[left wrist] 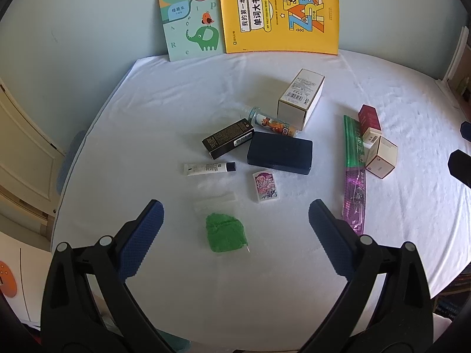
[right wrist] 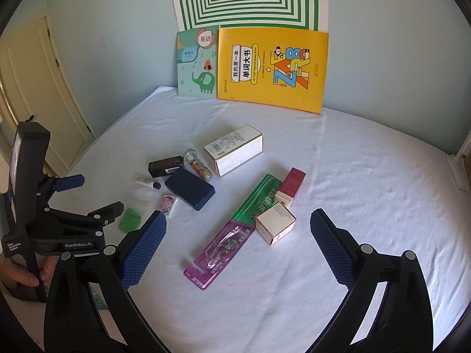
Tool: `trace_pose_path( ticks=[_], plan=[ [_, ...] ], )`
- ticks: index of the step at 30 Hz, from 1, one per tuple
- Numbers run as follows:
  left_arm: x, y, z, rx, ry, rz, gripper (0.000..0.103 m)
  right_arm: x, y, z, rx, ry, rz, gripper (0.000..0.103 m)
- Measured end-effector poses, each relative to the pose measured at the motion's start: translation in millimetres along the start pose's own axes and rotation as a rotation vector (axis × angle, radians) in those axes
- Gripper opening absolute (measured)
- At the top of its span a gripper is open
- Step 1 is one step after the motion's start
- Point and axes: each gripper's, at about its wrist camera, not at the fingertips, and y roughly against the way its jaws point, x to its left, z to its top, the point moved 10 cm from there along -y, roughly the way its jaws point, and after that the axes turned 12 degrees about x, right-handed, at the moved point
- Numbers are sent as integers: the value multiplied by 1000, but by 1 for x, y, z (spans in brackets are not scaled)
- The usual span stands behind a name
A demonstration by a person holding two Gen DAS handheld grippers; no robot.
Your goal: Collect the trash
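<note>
A crumpled green wad in clear wrap [left wrist: 225, 233] lies on the white cloth between the fingers of my left gripper [left wrist: 235, 220], which is open and empty just above it. It also shows in the right wrist view [right wrist: 129, 219]. My right gripper [right wrist: 238, 226] is open and empty over a purple and green toothbrush pack [right wrist: 235, 229] and a small white carton [right wrist: 275, 223]. The left gripper [right wrist: 88, 194] shows at the left of the right wrist view. A white tube [left wrist: 209, 168] and a pink packet [left wrist: 265, 186] lie farther off.
A black box [left wrist: 228, 138], a dark blue case [left wrist: 279, 152], a clear bottle [left wrist: 269, 122], a white box [left wrist: 300, 97] and a red carton [left wrist: 369, 123] lie mid-table. Two books [left wrist: 278, 14] lean on the back wall. A door [right wrist: 35, 94] stands left.
</note>
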Motion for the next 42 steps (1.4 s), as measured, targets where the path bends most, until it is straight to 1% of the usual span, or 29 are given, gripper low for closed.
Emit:
trace_pose_path(
  ticks=[7,15,36,42],
  plan=[
    [0,-3,-1,11,5,4,97,-1,1,2,2,-5,2,97],
    [-2,-3,-4,12,12,-11,97,2,2,2,9,-18,20,97],
    [-4,-7,-7,23,11,-29,97,5,1,1,16,-30,27,97],
    [-5,-8,-8,27,12,-34,97,7,0,1,21,-41,52,97]
  ],
)
